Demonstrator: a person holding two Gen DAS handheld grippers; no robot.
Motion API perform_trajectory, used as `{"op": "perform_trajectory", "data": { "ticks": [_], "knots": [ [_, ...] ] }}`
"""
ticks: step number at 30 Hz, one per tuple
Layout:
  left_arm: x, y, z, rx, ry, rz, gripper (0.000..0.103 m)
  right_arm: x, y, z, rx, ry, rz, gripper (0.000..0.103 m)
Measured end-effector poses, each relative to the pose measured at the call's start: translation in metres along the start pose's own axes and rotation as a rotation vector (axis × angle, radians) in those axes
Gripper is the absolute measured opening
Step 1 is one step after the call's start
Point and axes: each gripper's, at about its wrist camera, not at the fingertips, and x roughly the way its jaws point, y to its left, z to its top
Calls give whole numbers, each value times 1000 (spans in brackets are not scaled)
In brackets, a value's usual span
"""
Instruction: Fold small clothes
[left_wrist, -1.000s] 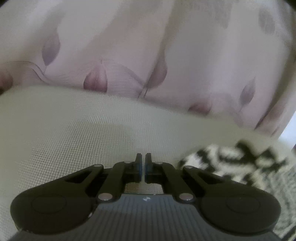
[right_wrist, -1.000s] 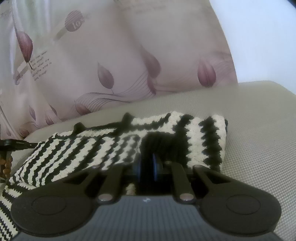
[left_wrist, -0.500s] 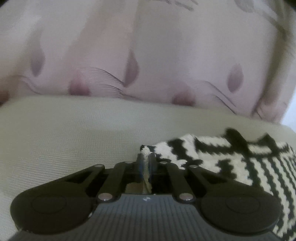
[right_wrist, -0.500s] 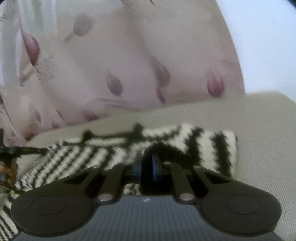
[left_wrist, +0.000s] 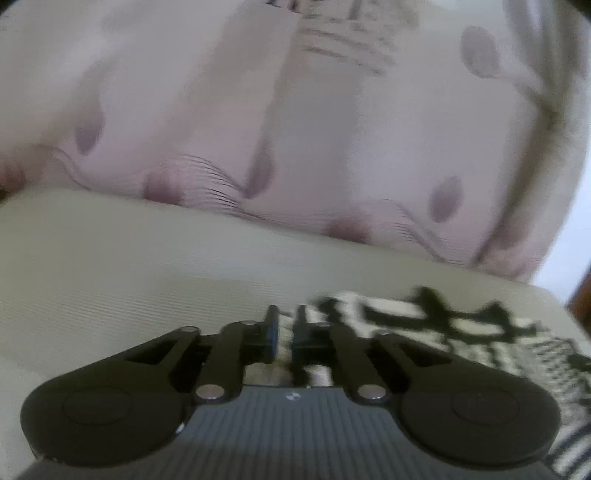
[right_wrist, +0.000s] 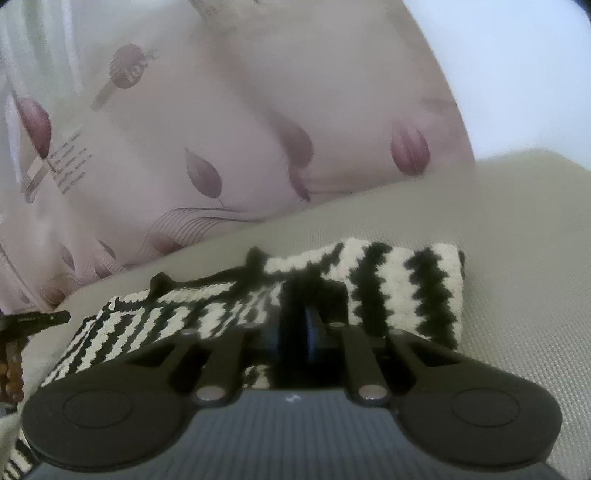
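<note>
A black-and-white striped knit garment (right_wrist: 399, 280) lies on a beige mesh cushion (right_wrist: 517, 258), its right end folded over into a thick band. My right gripper (right_wrist: 308, 328) sits at the garment's near edge with a dark fold of knit pinched between its almost closed fingers. Its jaws are opening slightly. In the left wrist view the same garment (left_wrist: 424, 317) spreads off to the right, blurred. My left gripper (left_wrist: 286, 328) is at its left corner. Those jaws are opening, with a clear gap, and the pads do not press the cloth.
A pale pink curtain (left_wrist: 295, 129) with purple leaf prints hangs just behind the cushion (left_wrist: 129, 280) and also fills the upper part of the right wrist view (right_wrist: 221, 129). A thin black object (right_wrist: 35, 319) and brown beads (right_wrist: 11, 369) show at the left edge.
The left gripper first closed on the garment's left corner; now its jaws have parted and let it go. The right gripper stays pinched on the near edge, barely moved.
</note>
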Motion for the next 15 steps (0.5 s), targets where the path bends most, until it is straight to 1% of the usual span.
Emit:
{"op": "perform_trajectory", "data": {
  "ticks": [1,2,3,4,5,6,8,9,10,11,12,13,14,15],
  "knots": [
    [-2,-8,-2,-6,-2,-18,41,-4,1,-1,8,-8,-3,19],
    [-4,-18,-3,-10,-12,-27,62,-6,2,-1,10,-17,-11,22],
    [-6,-27,-6,-14,-30,-39,76,-7,3,0,5,-24,-20,22],
    [-7,-35,-10,-14,-45,-49,80,-5,5,2,-7,-22,-30,22],
    [-8,-45,-15,-1,-58,-49,87,-1,8,3,-29,-11,-57,22],
    [-6,-52,-21,32,-69,-40,89,3,9,4,-47,0,-78,22],
    [0,-63,-36,122,-79,-6,89,13,10,1,-89,35,-88,22],
    [4,-65,-44,159,-73,31,89,17,11,-2,-114,36,-97,20],
    [10,-65,-50,168,-46,58,86,16,14,-3,-129,29,-101,18],
    [15,-61,-49,134,-7,51,84,12,18,-2,-139,8,-94,10],
    [14,-55,-48,96,-8,48,84,8,22,-1,-155,-19,-93,10],
    [15,-49,-47,60,-9,63,85,1,27,1,-182,-56,-94,10],
    [15,-43,-47,34,-1,80,85,-4,31,2,-203,-88,-88,7],
    [17,-39,-47,4,10,79,85,-6,31,3,-211,-94,-90,7]
  ]
}}
